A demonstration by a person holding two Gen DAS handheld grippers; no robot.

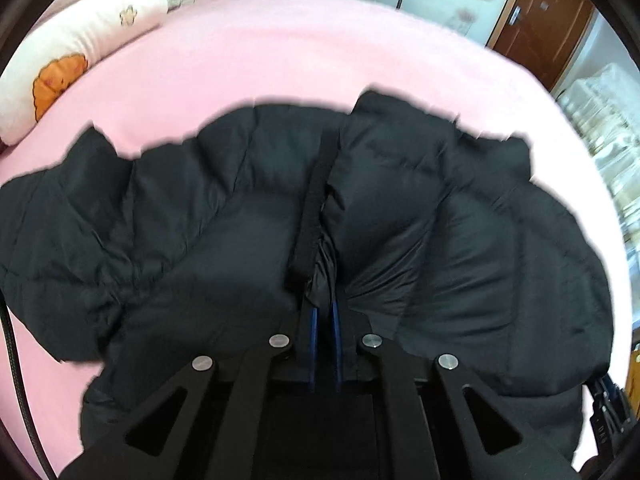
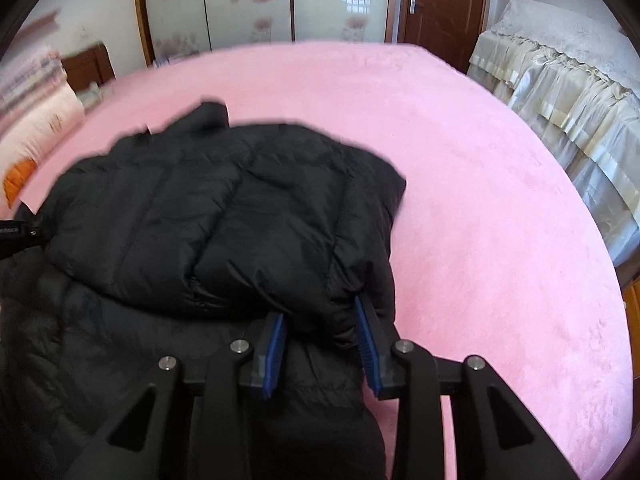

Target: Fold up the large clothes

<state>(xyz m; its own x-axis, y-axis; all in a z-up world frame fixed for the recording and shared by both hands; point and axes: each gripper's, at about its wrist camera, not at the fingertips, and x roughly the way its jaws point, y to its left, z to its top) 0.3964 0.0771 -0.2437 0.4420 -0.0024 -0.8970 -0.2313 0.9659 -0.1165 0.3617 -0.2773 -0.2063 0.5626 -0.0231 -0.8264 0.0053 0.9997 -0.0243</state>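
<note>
A black puffer jacket (image 1: pixel 400 216) lies spread on the pink bed (image 1: pixel 280 52). My left gripper (image 1: pixel 324 312) is shut on a pinch of the jacket's fabric beside its front zipper strip (image 1: pixel 314 200). In the right wrist view the jacket (image 2: pixel 168 216) is partly folded over itself. My right gripper (image 2: pixel 322 316) stands open around a bunched fold at the jacket's right edge, its blue pads (image 2: pixel 276 348) on either side of the fabric. Part of the other gripper (image 2: pixel 16 236) shows at the left edge.
A white pillow with an orange print (image 1: pixel 60 76) lies at the bed's far left. Wardrobe doors (image 2: pixel 248 4) and a brown door (image 2: pixel 436 4) stand behind the bed. A cream-covered piece of furniture (image 2: pixel 568 92) stands to the right. Pink bed surface (image 2: pixel 500 240) lies right of the jacket.
</note>
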